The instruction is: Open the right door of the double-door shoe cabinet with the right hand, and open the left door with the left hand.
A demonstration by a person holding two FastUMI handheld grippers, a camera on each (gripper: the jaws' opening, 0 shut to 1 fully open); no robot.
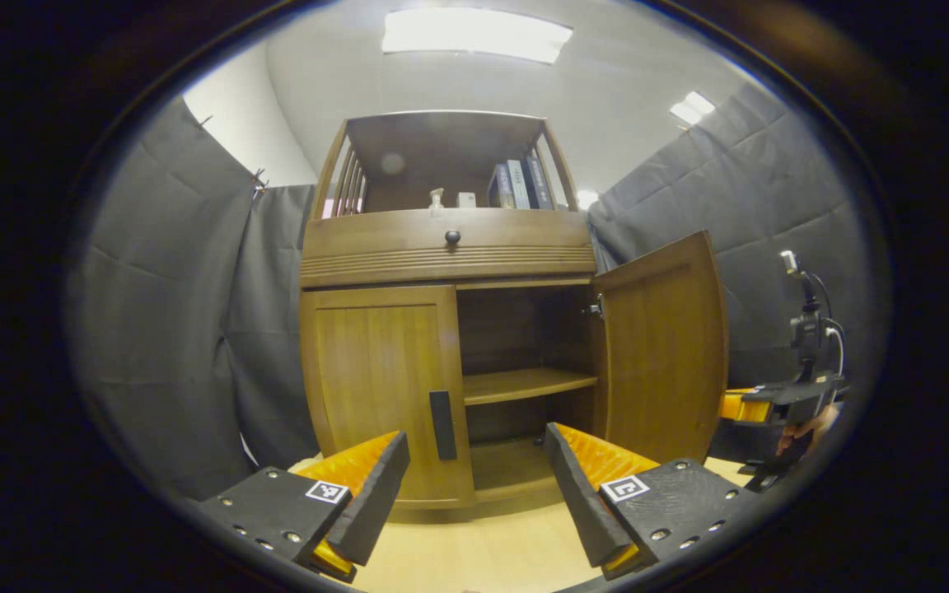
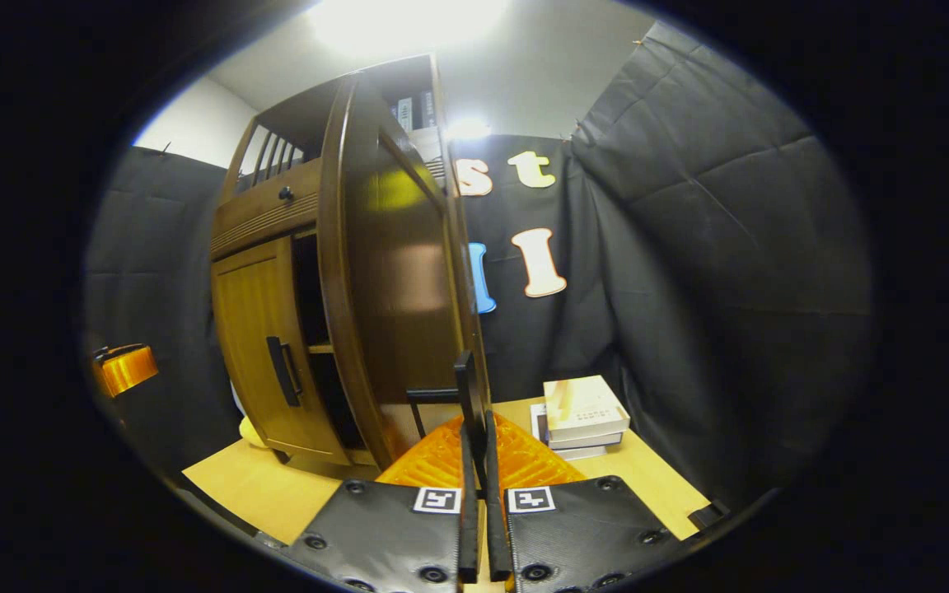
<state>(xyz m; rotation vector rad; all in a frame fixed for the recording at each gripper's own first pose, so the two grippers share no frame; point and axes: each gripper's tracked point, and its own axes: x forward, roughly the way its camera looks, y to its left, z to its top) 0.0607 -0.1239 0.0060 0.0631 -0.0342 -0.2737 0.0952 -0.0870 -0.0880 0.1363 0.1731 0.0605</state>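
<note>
Pinching the right door's handle (image 2: 468, 387), my right hand-held gripper (image 2: 475, 461) had that right door (image 1: 662, 346) swung wide open. My left hand-held gripper (image 1: 474, 486) sat spread apart facing the closed left door (image 1: 380, 387) of the shoe cabinet (image 1: 446, 247) on the table (image 1: 483, 552).

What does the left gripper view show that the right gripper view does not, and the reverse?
Left gripper view: the open left tool and the inner face of the open right door. Right gripper view: the right tool shut on the right door's handle, and a stack of books. Both: the closed left door and the left door's handle.
</note>
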